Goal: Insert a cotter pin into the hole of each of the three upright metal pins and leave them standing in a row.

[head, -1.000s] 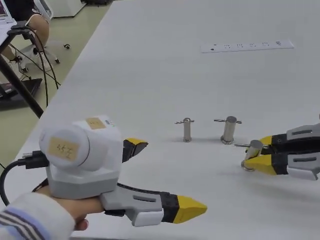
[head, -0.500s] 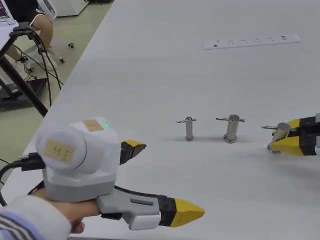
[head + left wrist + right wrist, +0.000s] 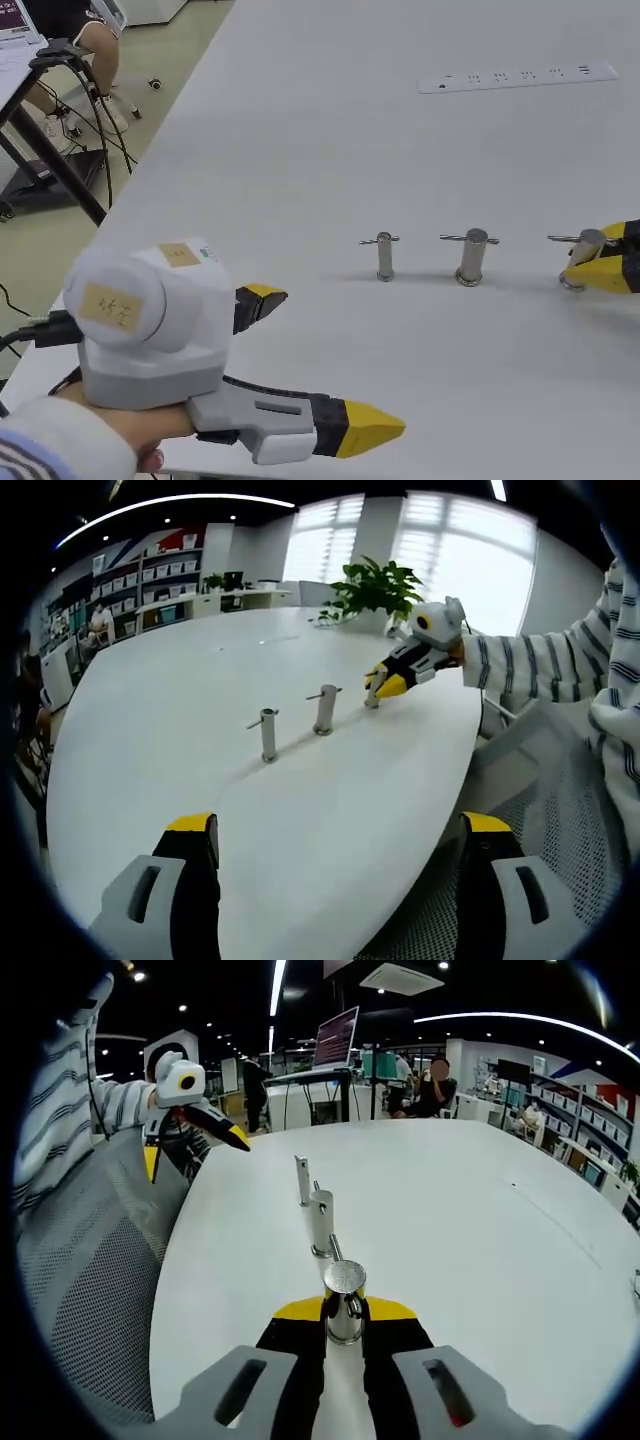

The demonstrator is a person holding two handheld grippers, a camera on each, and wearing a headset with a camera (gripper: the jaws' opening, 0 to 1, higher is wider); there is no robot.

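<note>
The right gripper (image 3: 343, 1322) pinches one upright metal pin (image 3: 344, 1295), a cotter pin (image 3: 334, 1248) through its head, between its fingers (image 3: 300, 1312) on the white bench (image 3: 450, 1220), with a second pin (image 3: 320, 1222) and a third pin (image 3: 303, 1180) lined up just beyond the fingertips, while the left gripper (image 3: 338, 825) has its fingers spread wide, well short of that row.

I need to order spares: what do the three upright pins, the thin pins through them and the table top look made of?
The upright pins: probably bare steel or a like metal, grey with bright streaks along the shaft. The thin pins: silvery metal wire, too small to tell more. The table top: smooth matte white, perhaps laminate; it shows only soft glare.
</note>
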